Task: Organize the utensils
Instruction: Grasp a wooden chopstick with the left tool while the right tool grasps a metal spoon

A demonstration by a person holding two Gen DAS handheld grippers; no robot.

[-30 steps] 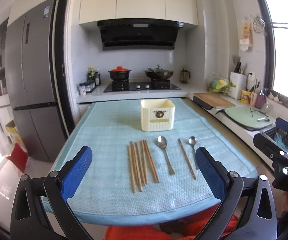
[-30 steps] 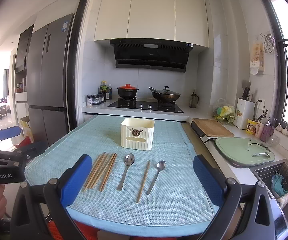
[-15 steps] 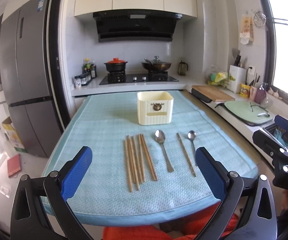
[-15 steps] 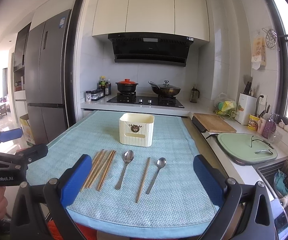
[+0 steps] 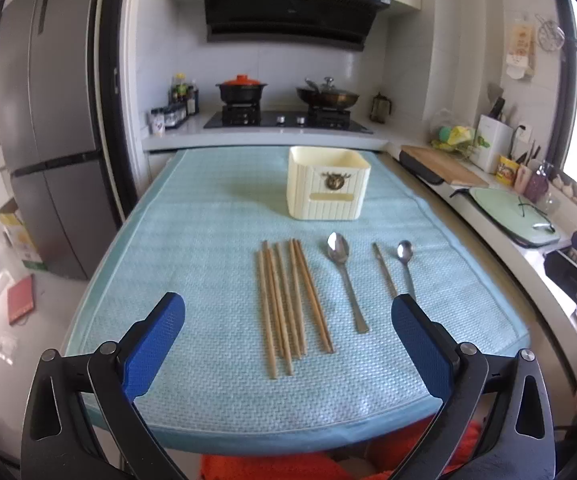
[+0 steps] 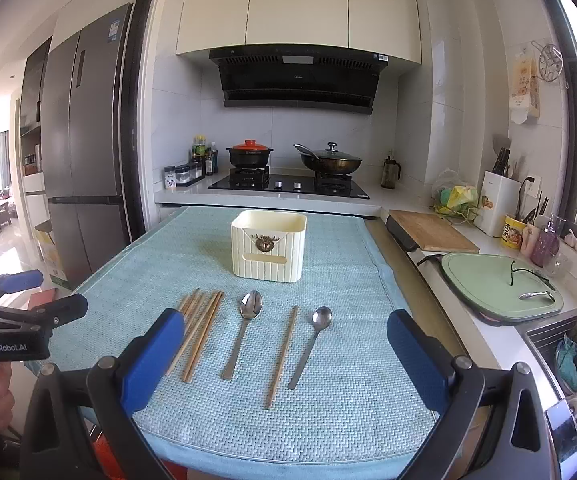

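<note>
Left wrist view
- My left gripper (image 5: pixel 288 340): jaws spread wide, holding nothing, above the near edge of the table (image 5: pixel 192 240).
- Chopsticks (image 5: pixel 290 304): a loose bundle flat on the mat, straight ahead between my jaws.
- Big spoon (image 5: pixel 342 276): just right of the bundle, bowl toward the holder (image 5: pixel 328 184).
- Lone chopstick (image 5: pixel 384 270) and small spoon (image 5: pixel 405 260): side by side, partly behind my right pad.
- Progress: nothing lifted yet; as far as I can see into the holder, nothing stands in it. I judge the task at its start.
- Writing: none I can read.

Right wrist view
- My right gripper (image 6: pixel 284 356): jaws wide apart, empty.
- Utensils: all flat on the mat, short of the holder.
- Writing: "GenRobot.AI" on the left gripper's body; the fridge (image 6: pixel 84 152) sticker is too small to read.
</note>
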